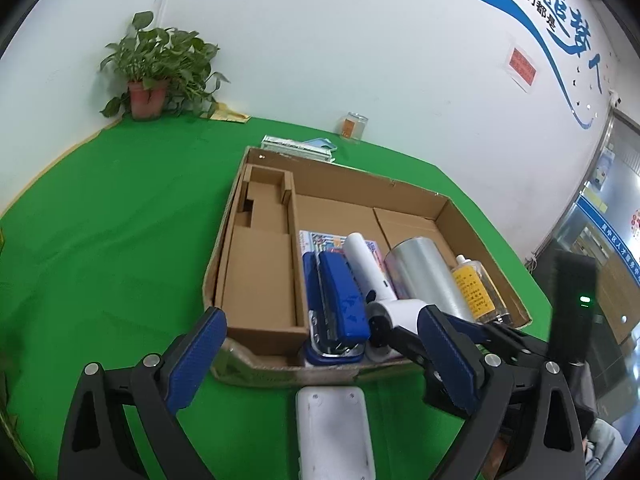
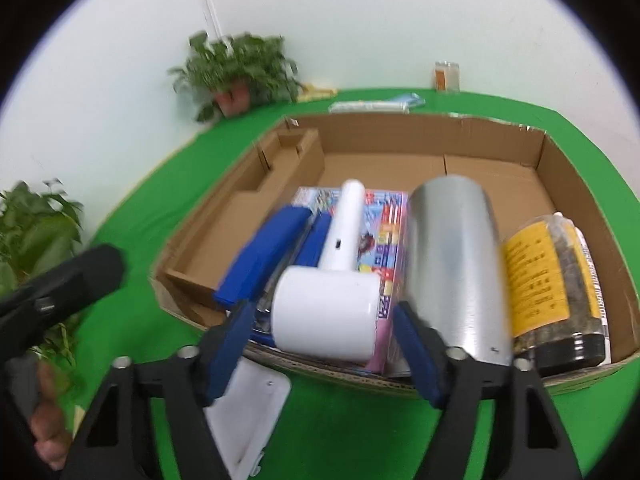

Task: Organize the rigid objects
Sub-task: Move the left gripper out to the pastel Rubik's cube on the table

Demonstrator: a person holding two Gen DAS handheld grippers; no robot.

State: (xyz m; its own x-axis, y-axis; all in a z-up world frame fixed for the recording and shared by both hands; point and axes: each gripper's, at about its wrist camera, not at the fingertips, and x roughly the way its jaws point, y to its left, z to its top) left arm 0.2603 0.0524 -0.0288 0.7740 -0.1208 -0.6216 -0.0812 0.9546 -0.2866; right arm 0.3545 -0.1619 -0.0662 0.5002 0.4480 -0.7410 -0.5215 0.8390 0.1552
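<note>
A cardboard box (image 1: 404, 190) on the green table holds a blue stapler (image 1: 340, 304), a white hammer-shaped device (image 1: 376, 276), a silver cylinder (image 1: 424, 276), a yellow-labelled bottle (image 1: 476, 288) and a colourful flat pack (image 1: 320, 240). A white flat device (image 1: 332, 428) lies on the cloth before the box, between my open left gripper's (image 1: 320, 352) fingers. My right gripper (image 2: 324, 352) is open and empty, just in front of the white device's head (image 2: 328, 312). The white flat device (image 2: 244, 416) shows under its left finger.
A potted plant (image 1: 152, 68) stands at the far left corner, a glass jar (image 1: 354, 126) and flat packets (image 1: 296, 148) behind the box. More leaves (image 2: 36, 224) are at the table's left edge. The box's left side has cardboard dividers (image 1: 260, 240).
</note>
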